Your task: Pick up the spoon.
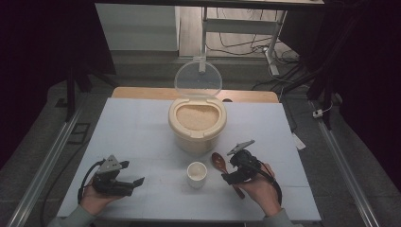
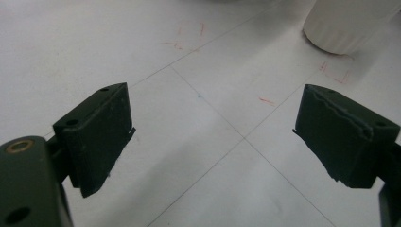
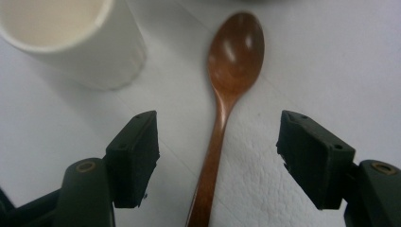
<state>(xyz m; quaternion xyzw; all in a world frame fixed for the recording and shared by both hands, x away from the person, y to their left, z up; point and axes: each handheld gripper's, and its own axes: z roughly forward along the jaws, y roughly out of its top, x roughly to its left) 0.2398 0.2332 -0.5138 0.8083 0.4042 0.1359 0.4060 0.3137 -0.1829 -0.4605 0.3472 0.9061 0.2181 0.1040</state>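
Right claw (image 3: 217,156) straddles glossy brown wooden spoon (image 3: 231,71)

Glossy wood spoon (image 3: 235,56), smooth matt white cup (image 3: 71,42), clear plastic lid (image 1: 197,78).

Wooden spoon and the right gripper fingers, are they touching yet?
Apart. The right gripper view shows the wooden spoon handle lying between the open fingers, white table visible on both sides.

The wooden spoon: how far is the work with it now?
Done: the rice container stands with its lid open. In hand: the right gripper, jaws open, straddles the wooden spoon handle without gripping. Left: grasping it; the cup looks empty. The left gripper waits open.
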